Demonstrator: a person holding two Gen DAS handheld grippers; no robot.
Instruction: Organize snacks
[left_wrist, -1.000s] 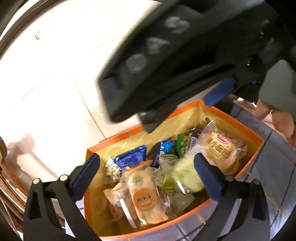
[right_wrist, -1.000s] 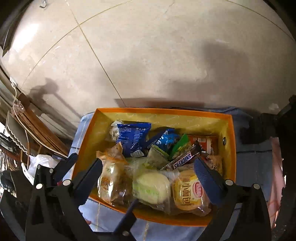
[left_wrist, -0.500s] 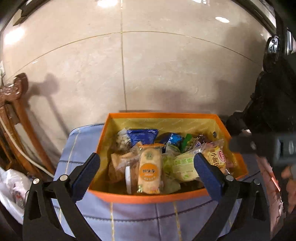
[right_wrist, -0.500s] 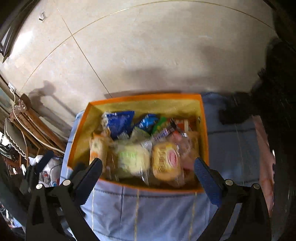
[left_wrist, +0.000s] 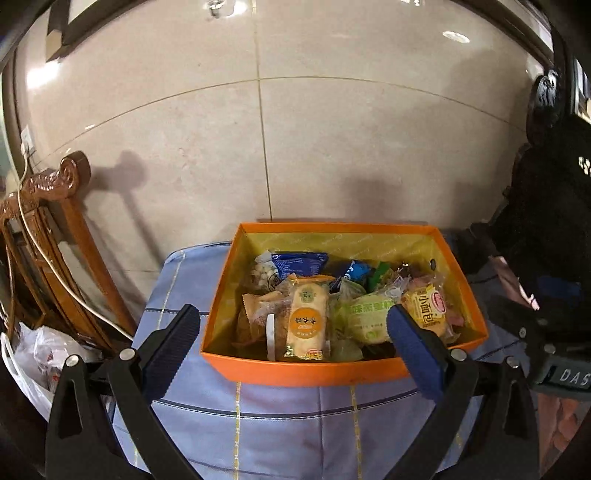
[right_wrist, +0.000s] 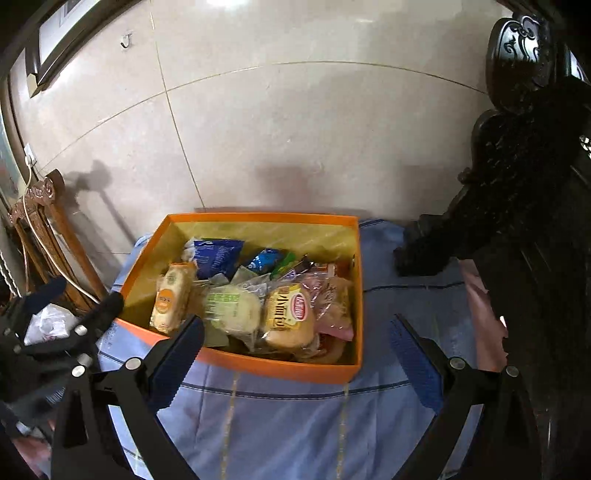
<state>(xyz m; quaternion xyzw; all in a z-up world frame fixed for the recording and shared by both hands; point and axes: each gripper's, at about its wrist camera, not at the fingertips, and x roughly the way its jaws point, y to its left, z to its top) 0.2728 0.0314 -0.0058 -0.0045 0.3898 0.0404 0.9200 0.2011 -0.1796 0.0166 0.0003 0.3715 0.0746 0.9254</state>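
An orange box (left_wrist: 295, 371) (right_wrist: 277, 367) with a yellow lining stands on a blue checked cloth and holds several wrapped snacks: an orange-label cake (left_wrist: 306, 321) (right_wrist: 170, 297), a green-label bun (left_wrist: 369, 317) (right_wrist: 231, 306), a yellow bread pack (left_wrist: 428, 306) (right_wrist: 288, 314) and a blue bag (left_wrist: 299, 264) (right_wrist: 216, 256). My left gripper (left_wrist: 293, 349) is open and empty, hovering in front of the box's near wall. My right gripper (right_wrist: 295, 354) is open and empty, hovering at the box's near right corner. The left gripper also shows in the right wrist view (right_wrist: 74, 302).
The blue cloth (left_wrist: 295, 424) covers a small table against a beige tiled wall. A carved wooden chair (left_wrist: 48, 221) with a white cord and a plastic bag (left_wrist: 37, 354) stand to the left. Dark furniture (right_wrist: 535, 184) stands to the right.
Both grippers have pulled back and up from over the box. The right gripper no longer blocks the left wrist view, and the box now sits farther off in both views.
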